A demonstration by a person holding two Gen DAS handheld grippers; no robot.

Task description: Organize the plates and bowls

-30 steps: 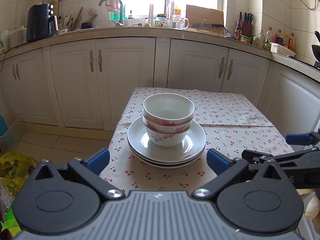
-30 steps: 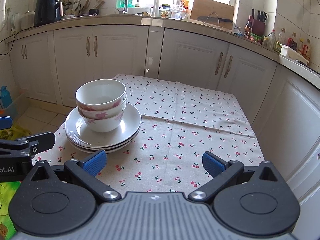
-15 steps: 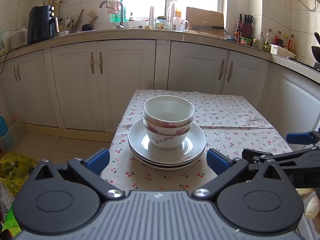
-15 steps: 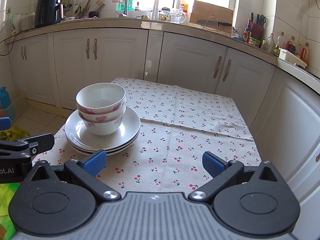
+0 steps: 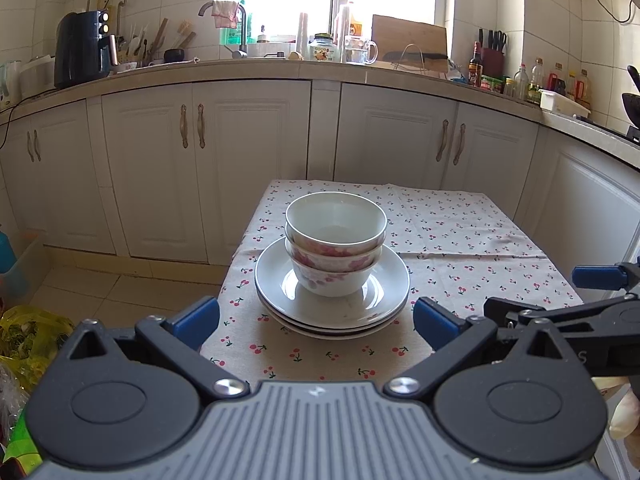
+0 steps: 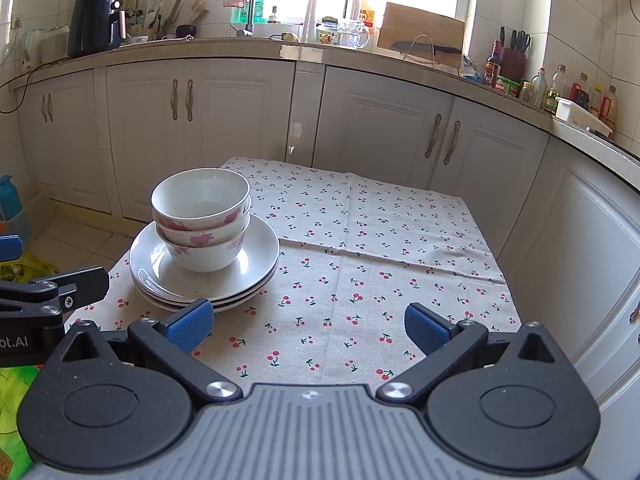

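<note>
White bowls with pink flowers (image 5: 335, 248) (image 6: 201, 220) sit nested upright on a stack of white plates (image 5: 380, 300) (image 6: 256, 256), on the left part of a cherry-print tablecloth (image 5: 460, 248) (image 6: 360, 248). My left gripper (image 5: 316, 320) is open, hanging just before the near edge of the plate stack with nothing between its fingers. My right gripper (image 6: 308, 322) is open too, over bare cloth to the right of the stack; its left fingertip is close to the plates' rim. Each gripper shows at the edge of the other's view.
White kitchen cabinets (image 5: 248, 168) stand behind the table, with a cluttered counter and sink (image 5: 240, 52) above. A black appliance (image 5: 82, 50) stands at the counter's left. Bags (image 5: 28, 344) lie on the tiled floor at the left. A hand (image 5: 624, 412) shows at the far right.
Both grippers have drawn back and risen slightly from the table; the stack looks a little farther away. Bowls and plates have not moved.
</note>
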